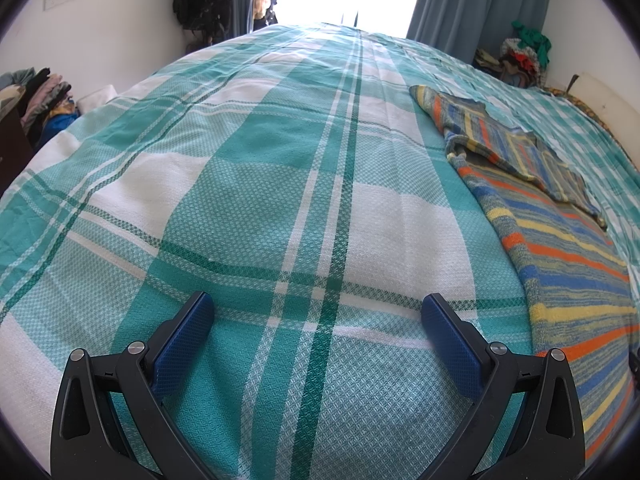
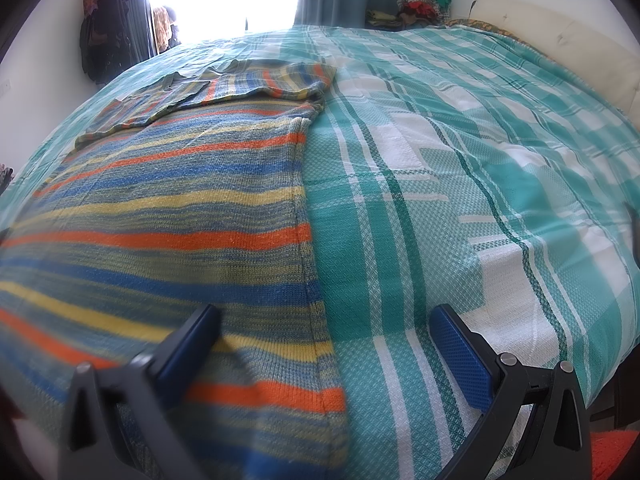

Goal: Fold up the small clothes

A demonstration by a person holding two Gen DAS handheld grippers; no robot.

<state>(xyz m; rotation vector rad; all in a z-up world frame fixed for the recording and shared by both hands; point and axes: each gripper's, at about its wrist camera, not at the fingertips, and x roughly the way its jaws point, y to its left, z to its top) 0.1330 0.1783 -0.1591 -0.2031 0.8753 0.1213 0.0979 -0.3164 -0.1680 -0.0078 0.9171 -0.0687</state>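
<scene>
A striped knit sweater (image 1: 560, 240) in blue, orange, yellow and grey lies flat on the bed, with one sleeve folded across its upper part. In the left wrist view it lies to the right of my left gripper (image 1: 318, 312), which is open and empty over bare bedspread. In the right wrist view the sweater (image 2: 180, 220) fills the left half. My right gripper (image 2: 324, 324) is open, astride the sweater's right side seam near the hem, left finger over the knit, right finger over the bedspread.
The bed is covered by a teal and white plaid bedspread (image 1: 260, 180). Piles of clothes sit at the far right corner (image 1: 524, 56) and at the left (image 1: 44, 96). Curtains and a bright window stand beyond the bed. A white headboard (image 2: 580, 52) is at the right.
</scene>
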